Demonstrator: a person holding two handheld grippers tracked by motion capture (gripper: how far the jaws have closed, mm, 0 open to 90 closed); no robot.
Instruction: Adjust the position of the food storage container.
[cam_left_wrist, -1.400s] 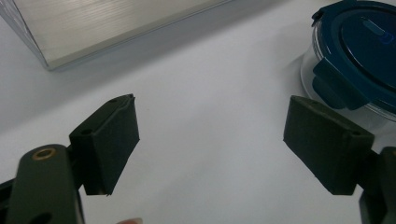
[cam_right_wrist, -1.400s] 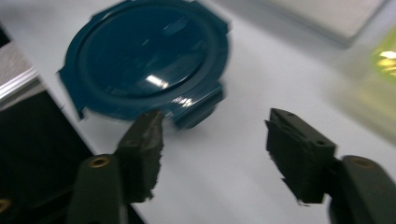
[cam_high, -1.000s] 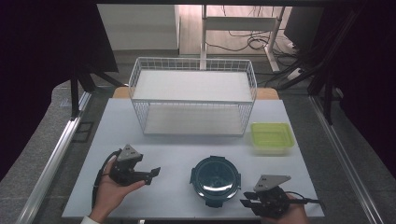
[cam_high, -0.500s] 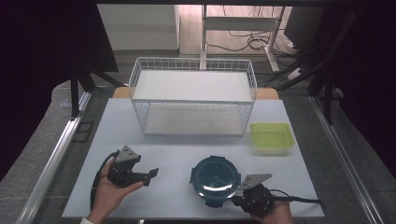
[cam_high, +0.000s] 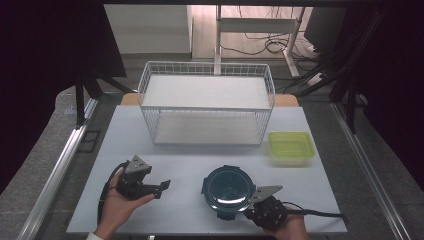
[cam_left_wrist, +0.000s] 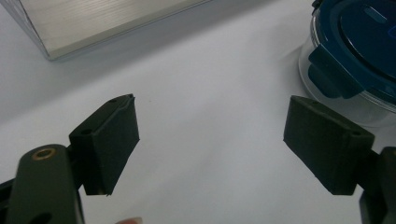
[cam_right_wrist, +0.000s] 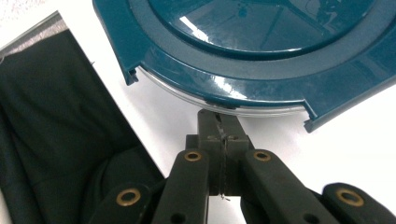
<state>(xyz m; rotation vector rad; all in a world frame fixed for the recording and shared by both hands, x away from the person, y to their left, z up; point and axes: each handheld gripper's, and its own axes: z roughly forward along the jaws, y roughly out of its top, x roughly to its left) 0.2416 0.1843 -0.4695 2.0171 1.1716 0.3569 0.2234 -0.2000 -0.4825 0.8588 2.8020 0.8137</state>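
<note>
Pressed right gripper (cam_right_wrist: 218, 116) shut, tips at the lid (cam_right_wrist: 261, 56) rim, likely for prying. Held left gripper (cam_left_wrist: 210, 140) spread near the bowl (cam_left_wrist: 369, 107), ready to brace.

left gripper (cam_high: 162, 186): black body, a grey three-cornered plate on top, a black cable looping from its rear.
left gripper pads (cam_left_wrist: 109, 142): two thick, matte black blocks with small round holes on their upper faces; the link arm beside one carries a brass-coloured rivet.
right gripper (cam_high: 246, 212): black, with a grey three-cornered plate and a black cable trailing off.
right gripper linkage (cam_right_wrist: 219, 163): flat black arms pinned with brass-ringed rivets.
sleeve (cam_high: 90, 235): white cuff edge at the left wrist.
</note>
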